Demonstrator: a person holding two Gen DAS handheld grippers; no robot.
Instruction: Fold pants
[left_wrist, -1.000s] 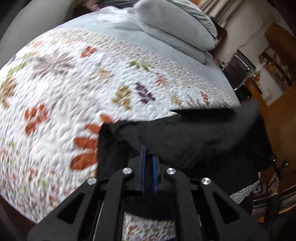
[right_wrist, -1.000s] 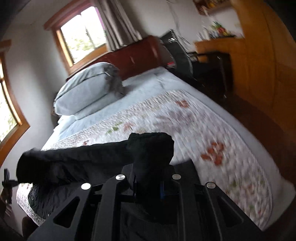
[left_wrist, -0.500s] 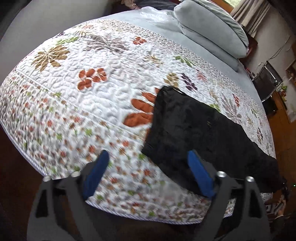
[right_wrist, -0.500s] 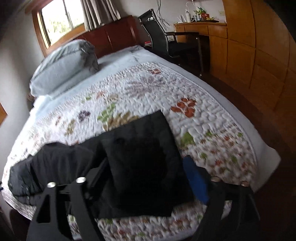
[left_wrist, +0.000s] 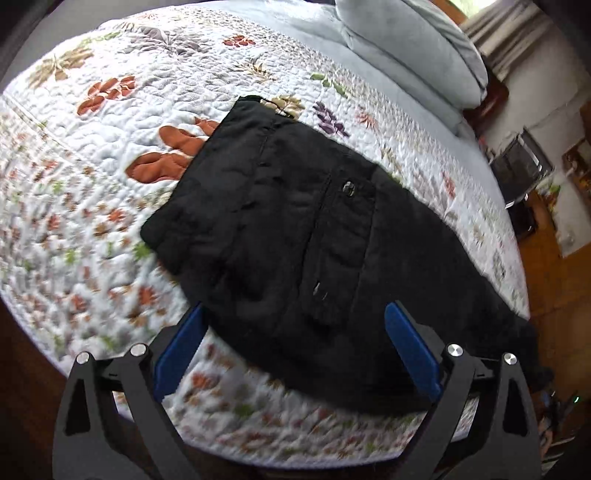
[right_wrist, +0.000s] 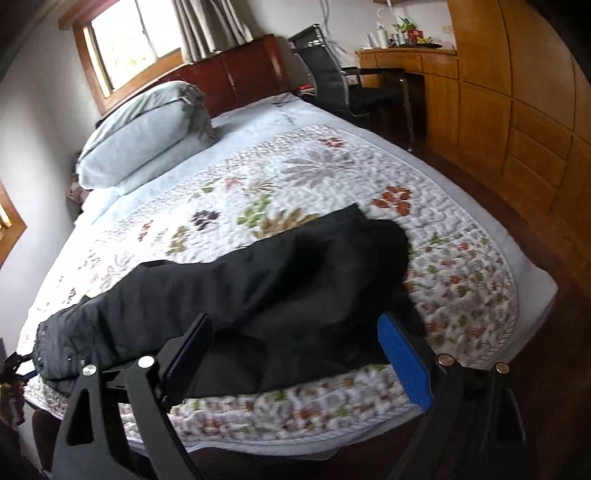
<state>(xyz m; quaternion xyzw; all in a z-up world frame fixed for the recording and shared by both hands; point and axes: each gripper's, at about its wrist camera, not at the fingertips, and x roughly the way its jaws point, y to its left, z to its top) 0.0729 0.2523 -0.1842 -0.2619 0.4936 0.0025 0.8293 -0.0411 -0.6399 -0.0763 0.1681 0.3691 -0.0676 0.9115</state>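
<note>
The black pants lie spread along the near edge of the floral quilt, with a pocket button facing up. My left gripper hovers over their near edge. Its jaws are opening wide, and the blue pads press on nothing. In the right wrist view the pants stretch leftward in a long rumpled band, one end folded over at the right. My right gripper is above that end with its jaws opening. The cloth shows between its fingers, untouched by the blue pad.
Grey pillows are stacked at the head of the bed by a dark wooden headboard. A black chair and wooden cabinets stand along the right side. The bed's foot edge drops to a dark floor.
A second ago both grippers were shut on the pants and held them up. Both have let go and opened wide. The pants now lie flat on the quilt, and both grippers have drawn back.
</note>
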